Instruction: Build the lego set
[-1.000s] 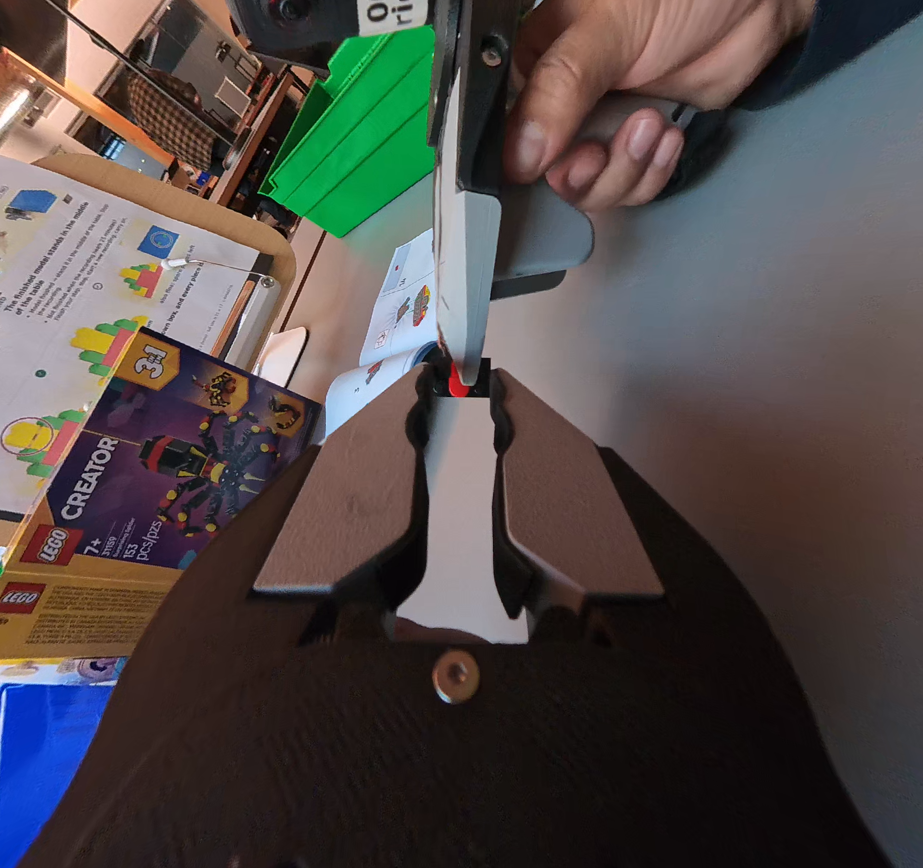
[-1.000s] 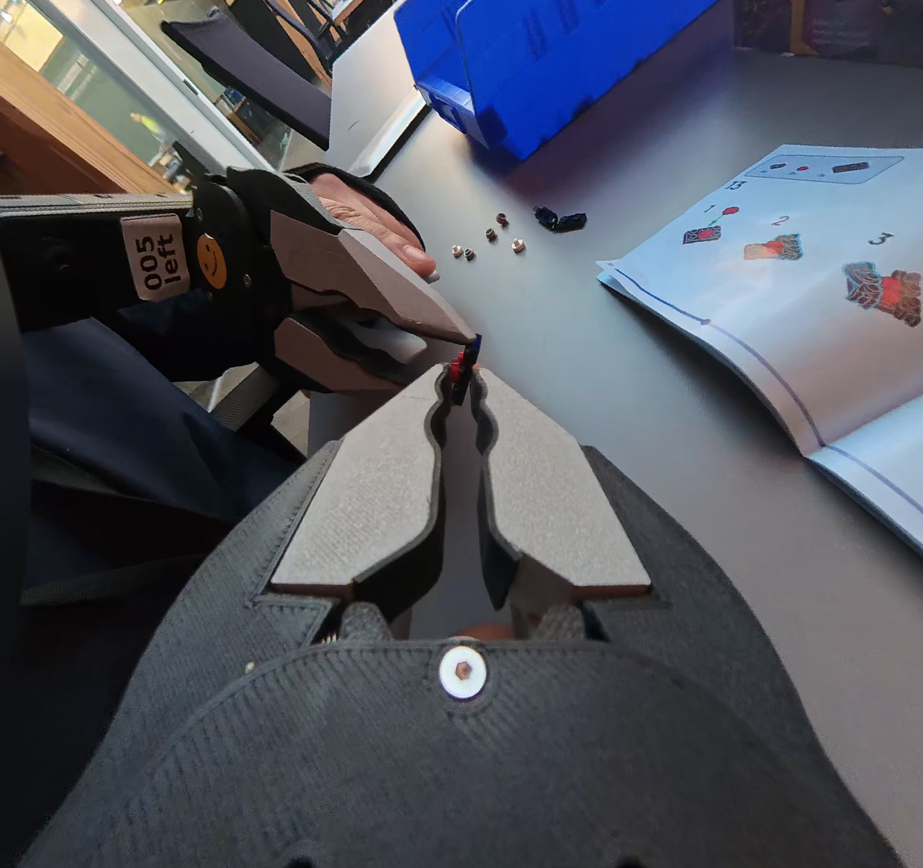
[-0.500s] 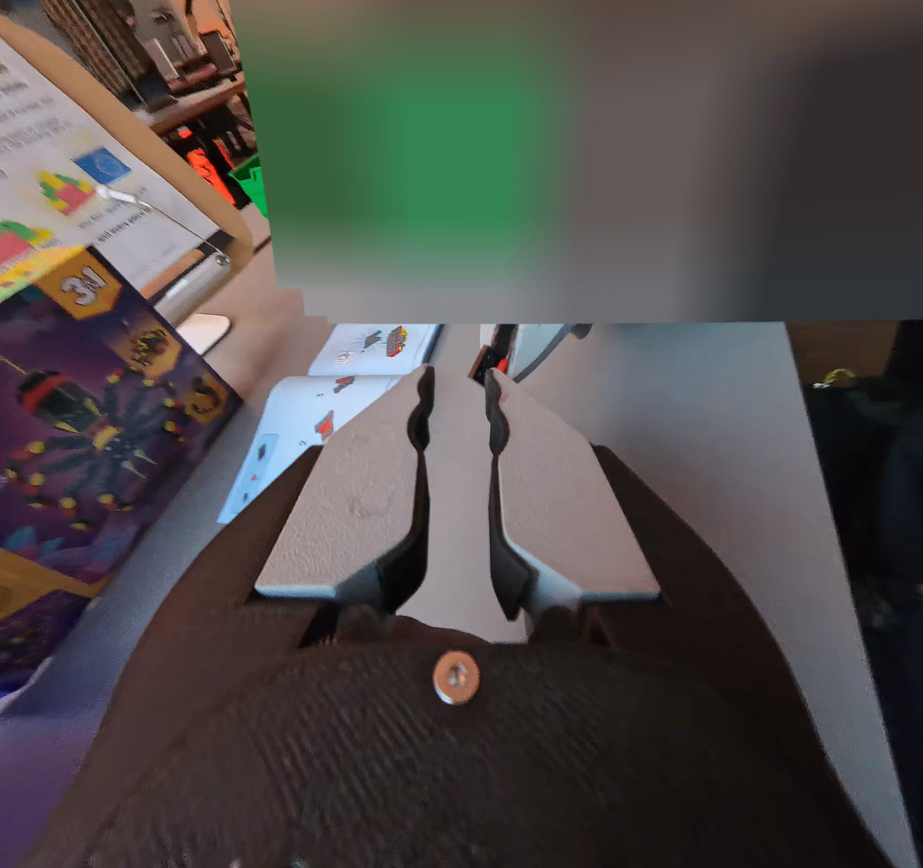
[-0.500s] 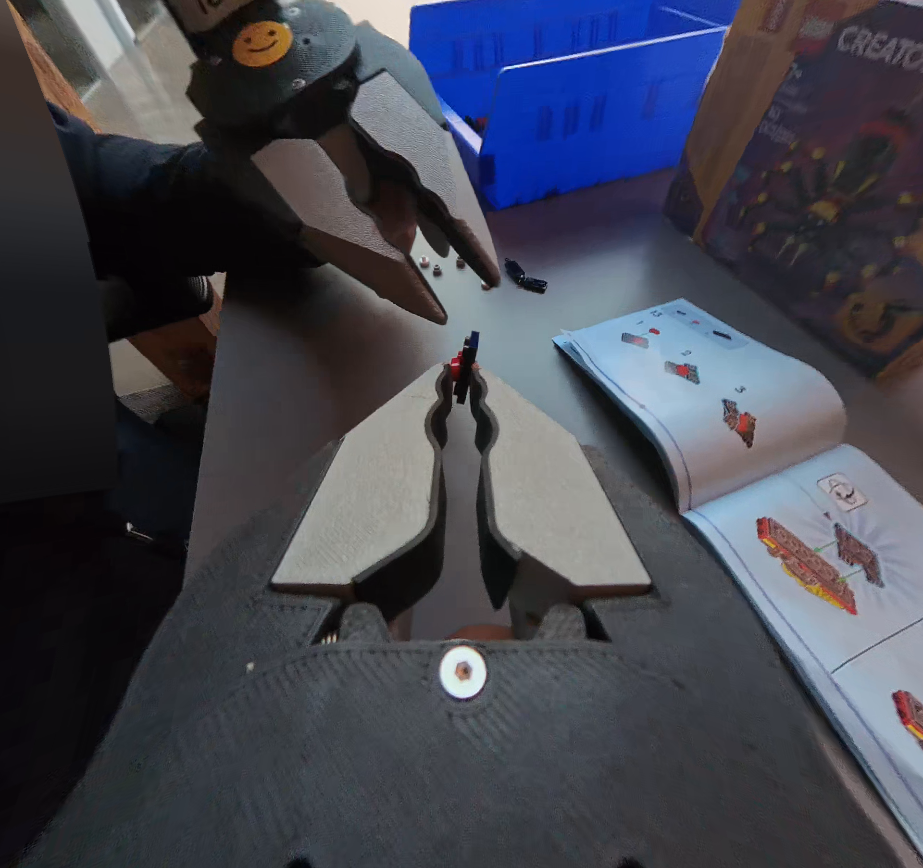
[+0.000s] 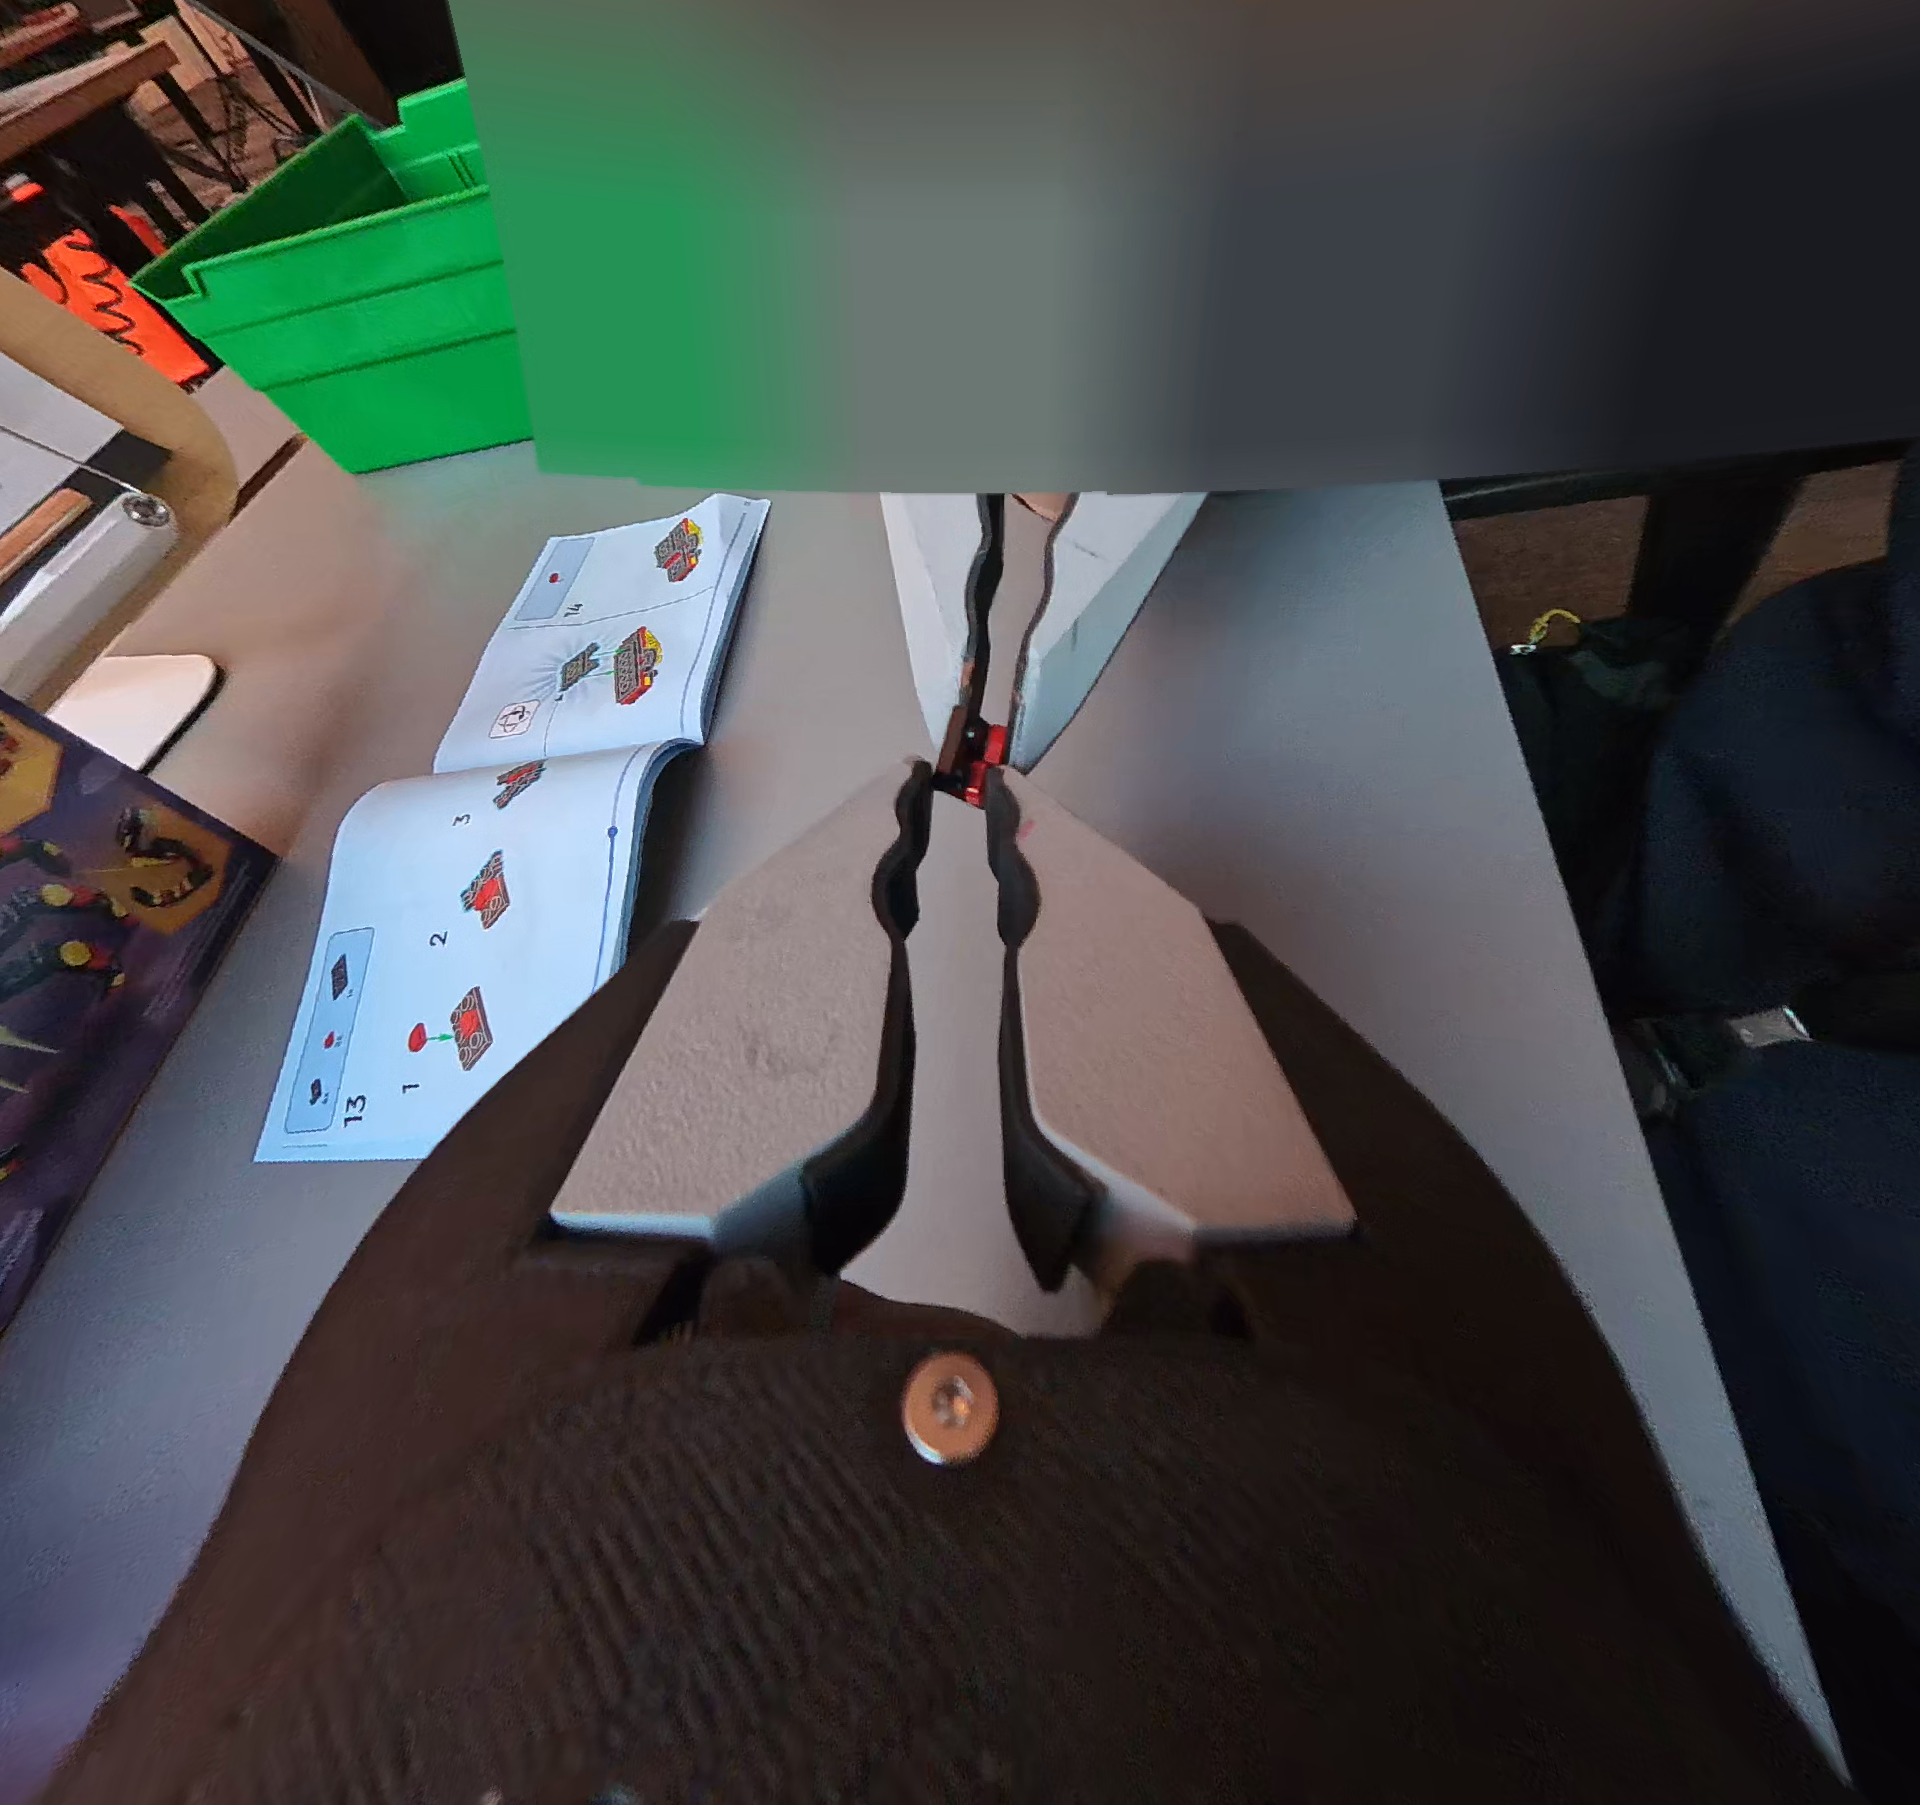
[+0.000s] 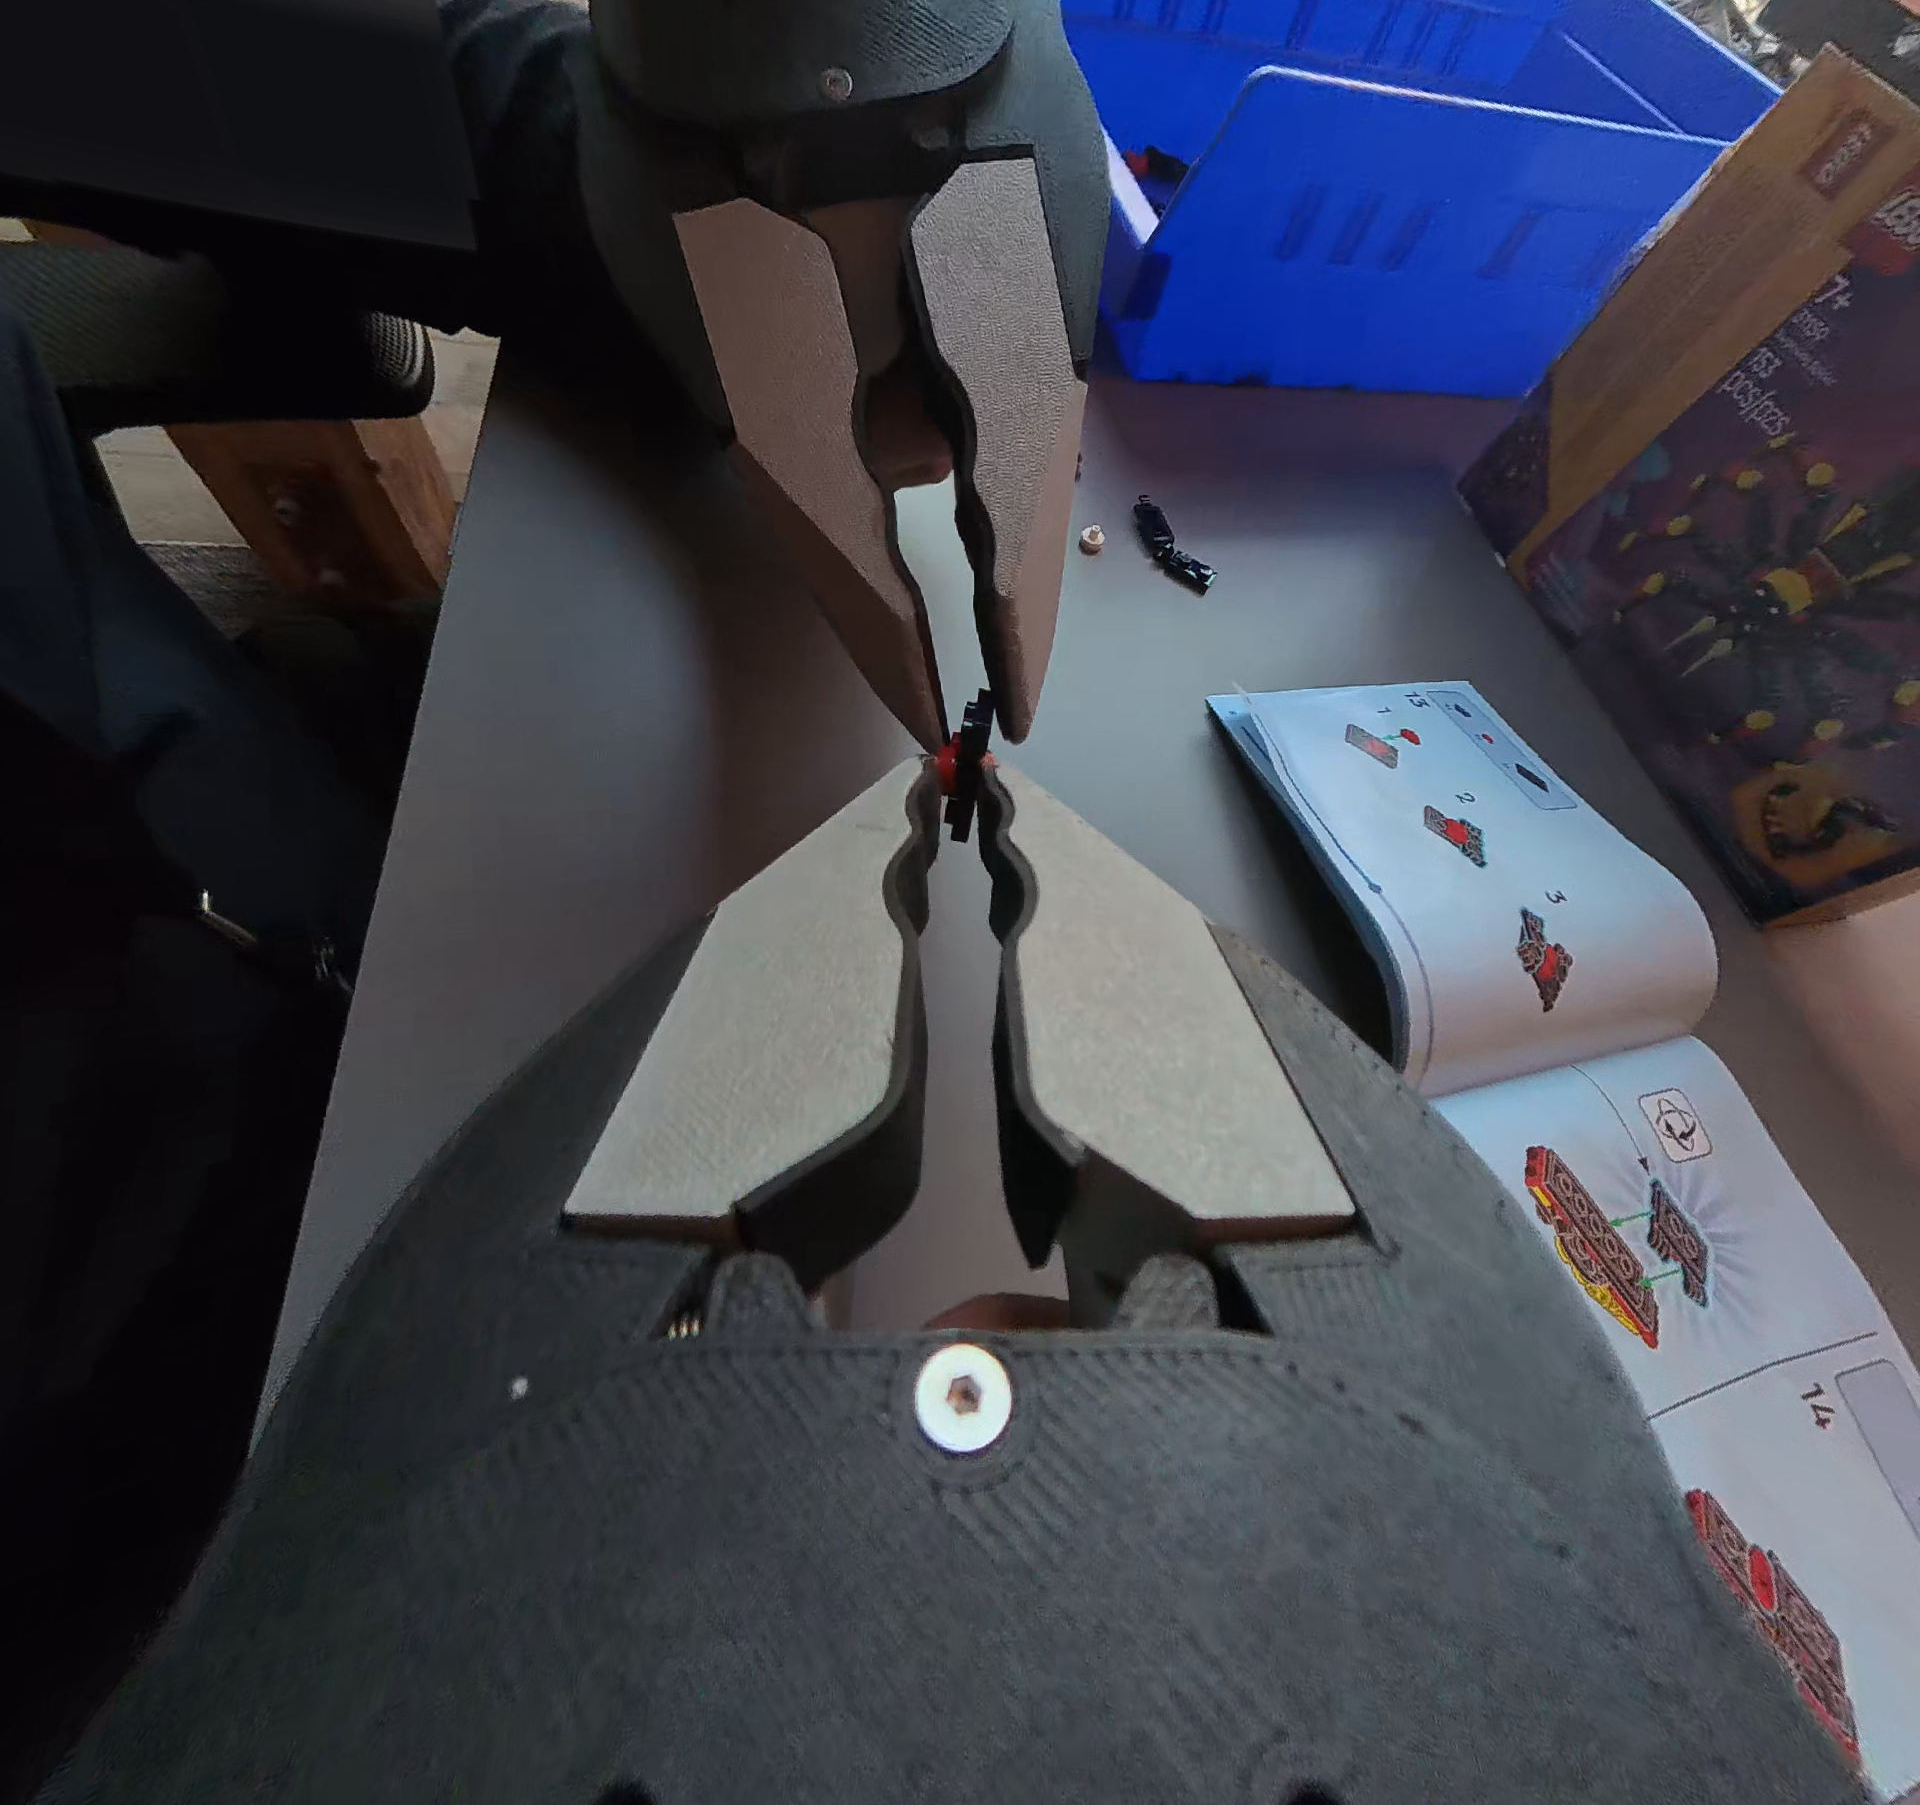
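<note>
A small lego piece (image 6: 961, 779), a thin black plate with a red round stud, is held above the grey table (image 6: 623, 716). My right gripper (image 6: 956, 784) is shut on its near end. My left gripper (image 6: 975, 727) comes from the far side, tip to tip with the right, and its fingers close on the plate's far end. In the left wrist view the piece (image 5: 974, 768) sits at my left gripper's (image 5: 956, 784) tips, with the right gripper (image 5: 992, 732) reaching in from beyond. The open instruction booklet (image 5: 540, 882) lies to the left.
A green bin (image 5: 353, 301) stands at the far left, a blue bin (image 6: 1351, 228) and the purple lego box (image 6: 1745, 560) beside the booklet (image 6: 1455, 872). A small black part (image 6: 1174, 550) and a tan stud (image 6: 1091, 540) lie loose on the table. The table edge is close by. Only a small space, under 4 cm, lies between the two pairs of fingers.
Half a second ago my left gripper was open and apart from the piece. It has swung in line with the right gripper and closed on the plate's far end. The right has kept hold.
</note>
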